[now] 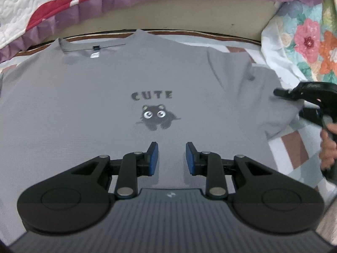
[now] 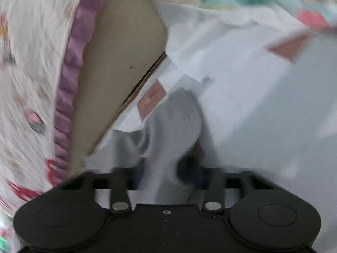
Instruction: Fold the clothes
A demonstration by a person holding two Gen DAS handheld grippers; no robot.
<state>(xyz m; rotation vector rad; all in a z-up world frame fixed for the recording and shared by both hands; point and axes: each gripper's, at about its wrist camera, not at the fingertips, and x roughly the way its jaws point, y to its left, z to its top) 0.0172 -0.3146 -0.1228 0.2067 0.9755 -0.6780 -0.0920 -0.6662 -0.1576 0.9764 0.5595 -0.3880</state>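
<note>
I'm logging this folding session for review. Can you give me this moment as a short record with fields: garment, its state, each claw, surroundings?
garment: grey T-shirt, "CUTE" and a cartoon animal printed on the chest
state: spread flat, print up, collar at the far side
left claw: open, above the lower middle of the shirt, holding nothing
right claw: shut on the sleeve, grey cloth bunched between its fingers; that view is blurred
surroundings: patchwork bedsheet, quilt with purple frill, floral cloth

"CUTE" in dark letters — chest of grey T-shirt (image 1: pixel 105 105); neck labels unreadable.
</note>
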